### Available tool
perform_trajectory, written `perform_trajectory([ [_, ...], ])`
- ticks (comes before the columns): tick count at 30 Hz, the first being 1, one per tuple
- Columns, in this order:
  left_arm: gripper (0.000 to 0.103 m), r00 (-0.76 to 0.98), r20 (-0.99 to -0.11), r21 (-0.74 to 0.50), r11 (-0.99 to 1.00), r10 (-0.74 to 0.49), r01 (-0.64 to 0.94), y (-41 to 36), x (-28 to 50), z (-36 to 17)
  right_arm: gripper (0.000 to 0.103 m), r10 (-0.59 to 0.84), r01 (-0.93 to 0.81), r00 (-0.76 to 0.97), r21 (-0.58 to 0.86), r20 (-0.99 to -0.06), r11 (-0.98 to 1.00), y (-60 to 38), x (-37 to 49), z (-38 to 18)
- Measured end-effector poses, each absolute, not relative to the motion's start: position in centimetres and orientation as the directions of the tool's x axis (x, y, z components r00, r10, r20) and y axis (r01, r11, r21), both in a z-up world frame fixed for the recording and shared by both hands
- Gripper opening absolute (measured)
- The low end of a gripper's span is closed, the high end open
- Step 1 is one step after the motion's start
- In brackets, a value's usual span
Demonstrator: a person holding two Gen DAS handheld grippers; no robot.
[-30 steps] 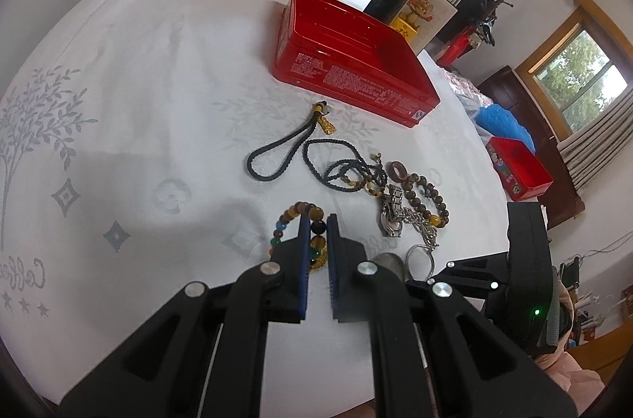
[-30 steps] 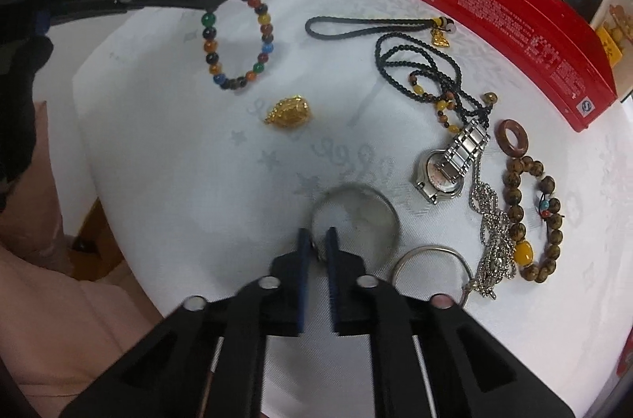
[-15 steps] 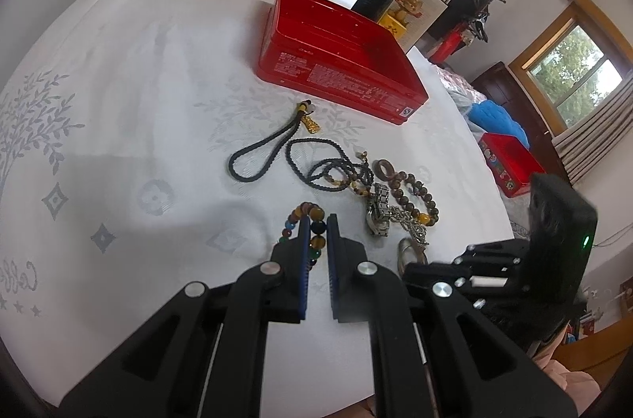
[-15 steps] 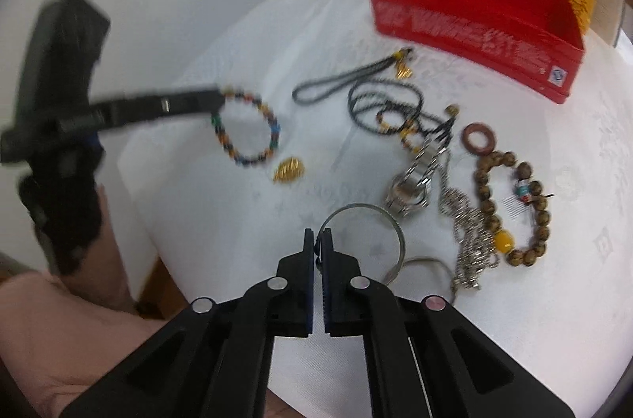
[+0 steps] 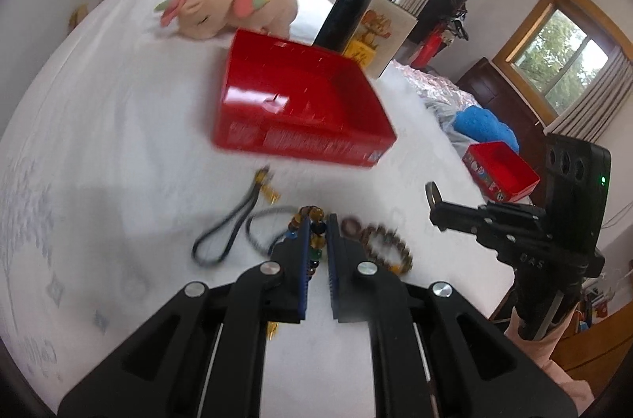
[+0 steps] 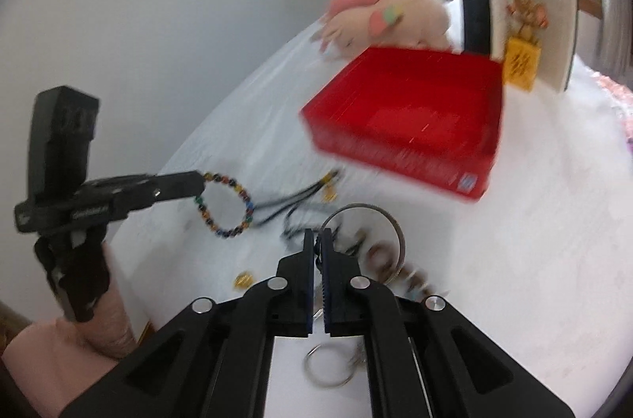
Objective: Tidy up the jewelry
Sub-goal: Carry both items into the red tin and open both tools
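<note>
Left gripper pinches multicolour bead bracelet; right gripper pinches silver bangle — loose jewelry below blurred.

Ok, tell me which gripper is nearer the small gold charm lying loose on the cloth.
Left. The gold charm lies just below the left gripper, which holds the colourful bead bracelet. The right gripper, holding the silver bangle, hangs further off, over the jewelry pile.
</note>
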State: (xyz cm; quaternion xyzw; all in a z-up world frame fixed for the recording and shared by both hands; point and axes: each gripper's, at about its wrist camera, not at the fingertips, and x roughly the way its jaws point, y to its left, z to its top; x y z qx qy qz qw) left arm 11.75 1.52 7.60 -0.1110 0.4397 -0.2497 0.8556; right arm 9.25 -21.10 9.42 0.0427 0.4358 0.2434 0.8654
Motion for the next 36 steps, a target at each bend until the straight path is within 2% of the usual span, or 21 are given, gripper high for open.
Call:
perform_trajectory([
  [10,0.006,0.547,-0.633,-0.441,0.836,-0.548,0.326,-1.0,22.0,10.7,0.003,0.354,-0.272,0.613,0.232,-0.706,0.934,-23.0,19.1,11.4],
  [15,0.006,0.547,-0.607,-0.472,0.816,-0.576,0.334,-2.6,26.6,10.1,0.003,0.364,-0.251,0.595,0.265,-0.716,0.931,-23.2,24.1,10.4],
  [21,0.006,0.494,-0.666,-0.473,0.829,-0.559,0.299,-4.3,30.9,6.3,0.003,0.339,-0.235,0.535,0.250,-0.774,0.939,-22.6,28.1,6.4],
  [31,0.007,0.383,-0.774,-0.444,0.863,-0.504,0.239,-5.6,34.4,0.2,0.003,0.284,-0.222,0.475,0.199,-0.833,0.955,-21.5,29.2,2.5],
  [33,0.007,0.374,-0.782,-0.442,0.867,-0.499,0.233,-5.5,34.4,-0.1,0.008,0.283,-0.227,0.466,0.197,-0.838,0.954,-21.3,29.2,2.3],
  [36,0.018,0.376,-0.785,-0.432,0.870,-0.492,0.236,-5.5,34.1,0.1,0.016,0.298,-0.222,0.464,0.217,-0.834,0.951,-21.4,29.4,2.3],
])
